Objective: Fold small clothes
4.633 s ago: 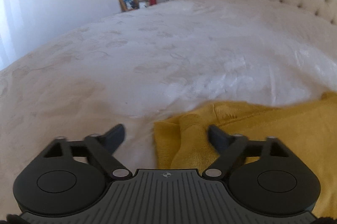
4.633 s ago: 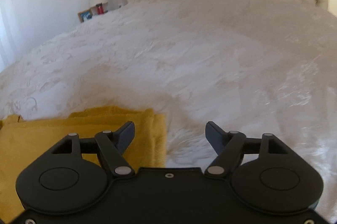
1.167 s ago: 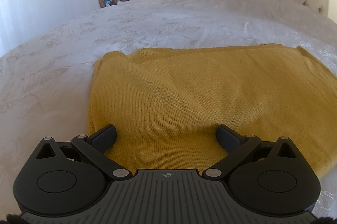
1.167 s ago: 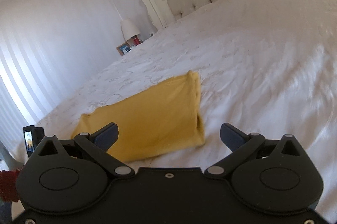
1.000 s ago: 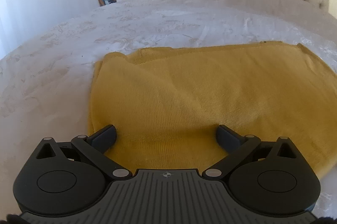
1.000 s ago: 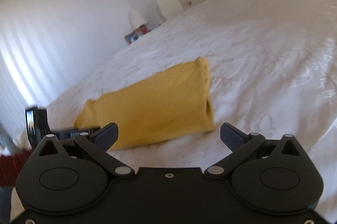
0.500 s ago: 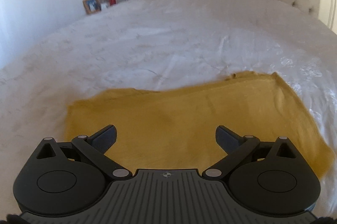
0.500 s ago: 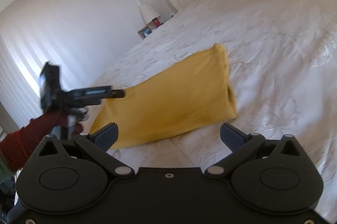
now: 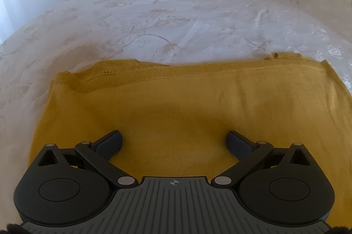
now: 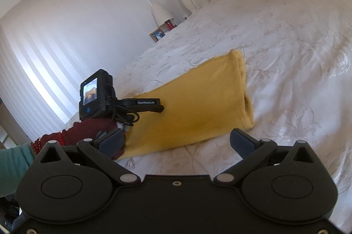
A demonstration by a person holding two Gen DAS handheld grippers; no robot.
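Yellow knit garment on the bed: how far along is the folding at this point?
Done, apparently: the yellow knit garment lies on the white bedspread as a compact rectangle with doubled layers at its right end. In hand: nothing. The left gripper is open over the cloth, and the right gripper is open, back from it. Left: perhaps one more fold or smoothing the rumpled far-left corner; I can't tell if more is intended.

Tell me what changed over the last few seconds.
The yellow garment, bunched at both claws before, now lies folded flat on the bed. The right claw has drawn back and up; the left claw hovers over the cloth. Both stayed open, holding nothing.
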